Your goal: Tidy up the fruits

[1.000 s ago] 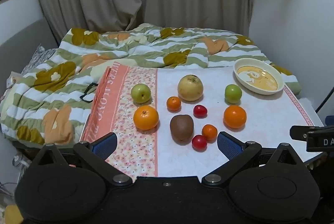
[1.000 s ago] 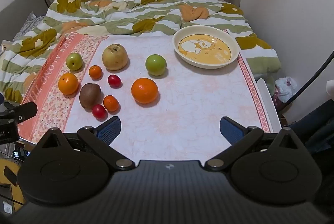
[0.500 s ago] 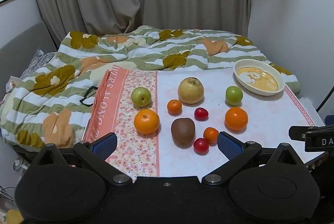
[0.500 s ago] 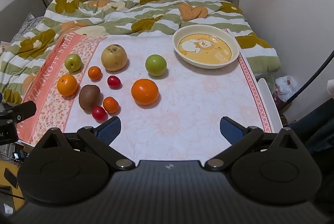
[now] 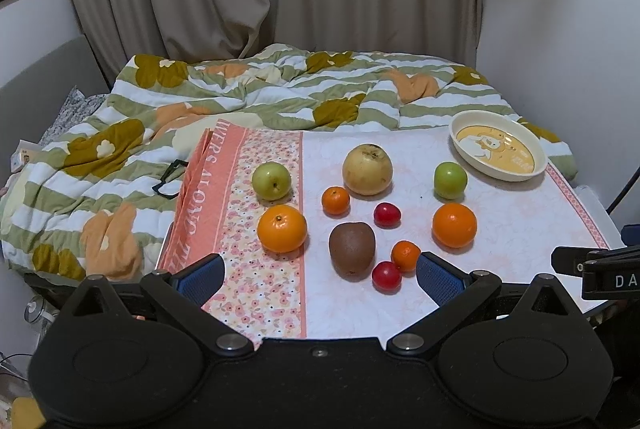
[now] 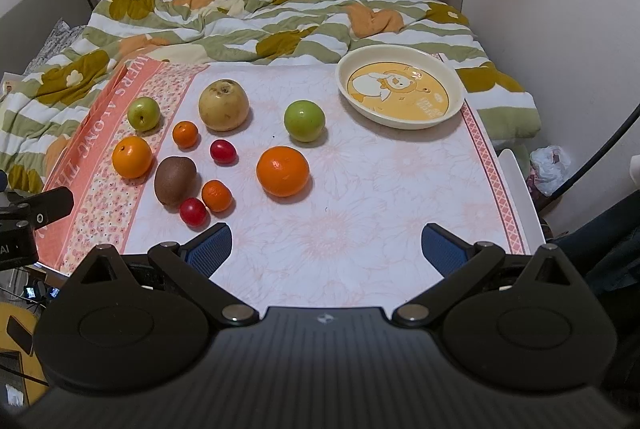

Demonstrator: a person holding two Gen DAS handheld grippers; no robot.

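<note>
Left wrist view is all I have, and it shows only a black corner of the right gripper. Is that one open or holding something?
Observer: The right gripper is open and empty, its fingers spread wide over the tablecloth.
Operator: Which fruit sits closest to it?
Observer: The near cherry tomato, just beyond its left fingertip and not touching it.
Operator: Anything off the table's right side?
Observer: A crumpled plastic bag lies on the floor there.
</note>
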